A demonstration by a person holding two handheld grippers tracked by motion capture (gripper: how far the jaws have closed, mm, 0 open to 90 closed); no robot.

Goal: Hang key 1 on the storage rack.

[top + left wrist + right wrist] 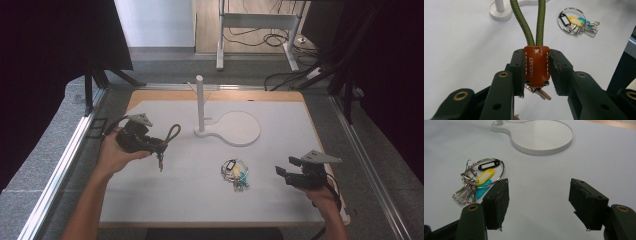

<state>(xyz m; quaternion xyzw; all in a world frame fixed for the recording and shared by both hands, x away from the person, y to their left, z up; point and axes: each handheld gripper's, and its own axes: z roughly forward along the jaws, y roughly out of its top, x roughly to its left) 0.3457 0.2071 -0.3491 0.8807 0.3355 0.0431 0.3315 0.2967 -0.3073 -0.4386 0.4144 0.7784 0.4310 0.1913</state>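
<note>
Right claw (283, 168) sits near-right over the desk (280, 130), held low and roughly level by the right hand (320, 195), pointing left toward the key ring. Jaws stand wide apart with bare desk between them. The right gripper view has the key ring (480, 180) just ahead of its left jaw, not touching: black, yellow and teal tags on a wire ring with a cluster of snap hooks.

Key ring (235, 172) lies flat near the middle of the desk, nearer than the stand.

Left claw (159, 146) is mid-left, off the desk surface, left hand (117, 152) wrapped under the gripper body, forearm angling in from the near edge. It points right. Jaws clamped on the brown leather tab (536, 65) of the lanyard (172, 132). High view gives the green cord loop rising past the claw and a key hanging below it. Left gripper view adds the stitching and embossed lettering on the tab, both cord strands running up out of it, and metal bits under it.

Far centre: white stand (227, 127), upright post at the left of its round base.
</note>
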